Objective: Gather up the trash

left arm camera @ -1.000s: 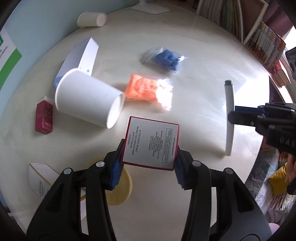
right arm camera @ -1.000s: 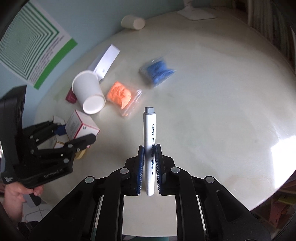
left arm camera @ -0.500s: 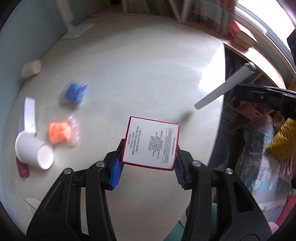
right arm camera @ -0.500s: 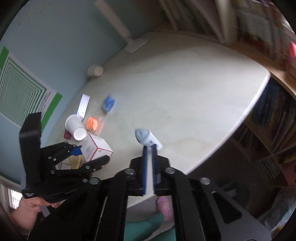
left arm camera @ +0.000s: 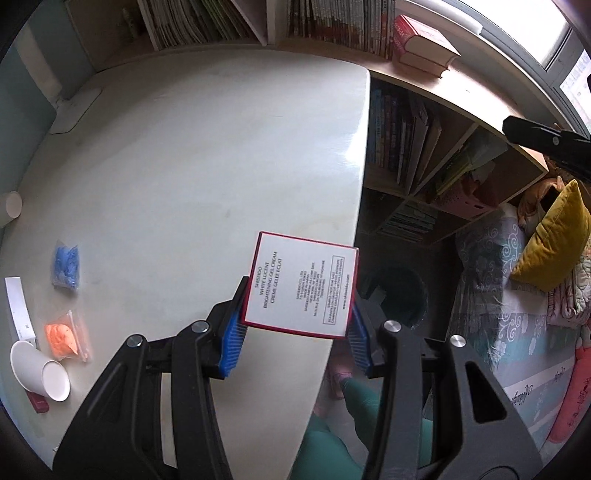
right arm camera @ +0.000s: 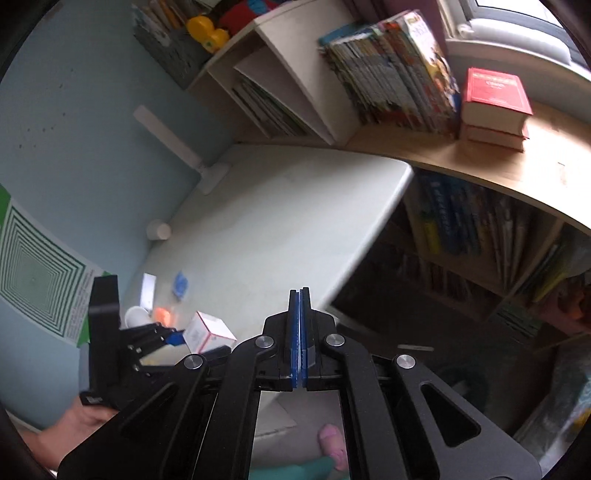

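Still to do is most of it: my left gripper (left arm camera: pixel 295 328) clamps the white cosmetics box (left arm camera: pixel 301 290) at frame centre, short of the dark bin (left arm camera: pixel 400 295) beside it, my right gripper (right arm camera: pixel 300 332) is clenched on nothing, and the paper cup (left arm camera: pixel 38 371) and orange bag (left arm camera: pixel 64 338) wait lower left.

Daylight enters from the window (left arm camera: pixel 554 33) at upper right, blown out white there, with a soft glare patch on the table (left arm camera: pixel 351 155) edge. Left wrist view sharp; right wrist view dimmer, motion-blurred on the books (right arm camera: pixel 399 62) and lower shelves (right arm camera: pixel 480 236). Strong fisheye bending and black vignette at all corners.
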Motion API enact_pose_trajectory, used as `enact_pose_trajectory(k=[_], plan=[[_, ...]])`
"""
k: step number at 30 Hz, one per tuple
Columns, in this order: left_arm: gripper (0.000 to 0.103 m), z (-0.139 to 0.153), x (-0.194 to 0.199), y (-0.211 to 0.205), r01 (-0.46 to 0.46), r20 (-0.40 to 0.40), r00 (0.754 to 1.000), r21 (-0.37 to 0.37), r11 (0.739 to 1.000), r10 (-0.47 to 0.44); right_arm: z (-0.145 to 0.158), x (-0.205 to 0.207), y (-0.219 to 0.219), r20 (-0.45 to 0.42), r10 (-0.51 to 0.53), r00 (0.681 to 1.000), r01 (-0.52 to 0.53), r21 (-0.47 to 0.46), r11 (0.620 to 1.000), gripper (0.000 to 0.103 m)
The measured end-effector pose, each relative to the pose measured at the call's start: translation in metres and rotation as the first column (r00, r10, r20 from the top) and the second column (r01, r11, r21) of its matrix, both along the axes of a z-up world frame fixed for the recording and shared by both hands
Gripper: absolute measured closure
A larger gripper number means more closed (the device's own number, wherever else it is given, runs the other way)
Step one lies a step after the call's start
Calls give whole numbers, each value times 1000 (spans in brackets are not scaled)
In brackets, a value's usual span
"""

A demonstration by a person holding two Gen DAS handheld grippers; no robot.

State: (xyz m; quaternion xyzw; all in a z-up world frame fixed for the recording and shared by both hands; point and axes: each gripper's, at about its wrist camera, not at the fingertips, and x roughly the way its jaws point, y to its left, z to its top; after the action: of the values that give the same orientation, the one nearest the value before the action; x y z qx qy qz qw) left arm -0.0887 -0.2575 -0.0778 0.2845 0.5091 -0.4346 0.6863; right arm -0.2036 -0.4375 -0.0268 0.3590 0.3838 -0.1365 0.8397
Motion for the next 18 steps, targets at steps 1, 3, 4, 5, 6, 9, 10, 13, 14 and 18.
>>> enact_pose_trajectory(k=[1,3,4,5,6,9,10,13,14,18], plan=[[58,-2,-7,-1,16,-7,1000,1,1000,-16,-9,-9,-3,-19,-26,999,26,18,999,99],[58,-10,-26,-6,66,-19,998,18,998,-66,-24,-32,-6,-30,-86,996,88,57,994,99],[58,-13,-34,-7,88,-20,996,27,996,-88,-32,-45,-6,-37,-114,993,117,74,990,99],[58,-17,-42,-10,110,-17,994,37,993,-109,-38,-55,-6,-44,-131,990,135,93,986,99],[58,-21,-51,-13,138,-22,990,49,989,-137,-45,-65,-6,-60,-151,987,157,105,982,99],[58,-29,-74,-23,203,-32,979,71,977,-201,-62,-103,-4,-103,-214,971,226,122,966,98],[58,-31,-82,-28,227,-32,974,78,971,-225,-65,-114,-3,-110,-232,966,246,127,961,98],[58,-37,-108,-45,296,-35,955,86,951,-294,-75,-149,-3,-136,-286,949,304,137,943,98],[58,-39,-116,-51,315,-35,949,89,945,-313,-77,-160,-3,-146,-304,941,324,140,936,98],[58,-54,-150,-77,402,-51,916,114,909,-398,-85,-202,-2,-161,-380,911,403,151,903,98]])
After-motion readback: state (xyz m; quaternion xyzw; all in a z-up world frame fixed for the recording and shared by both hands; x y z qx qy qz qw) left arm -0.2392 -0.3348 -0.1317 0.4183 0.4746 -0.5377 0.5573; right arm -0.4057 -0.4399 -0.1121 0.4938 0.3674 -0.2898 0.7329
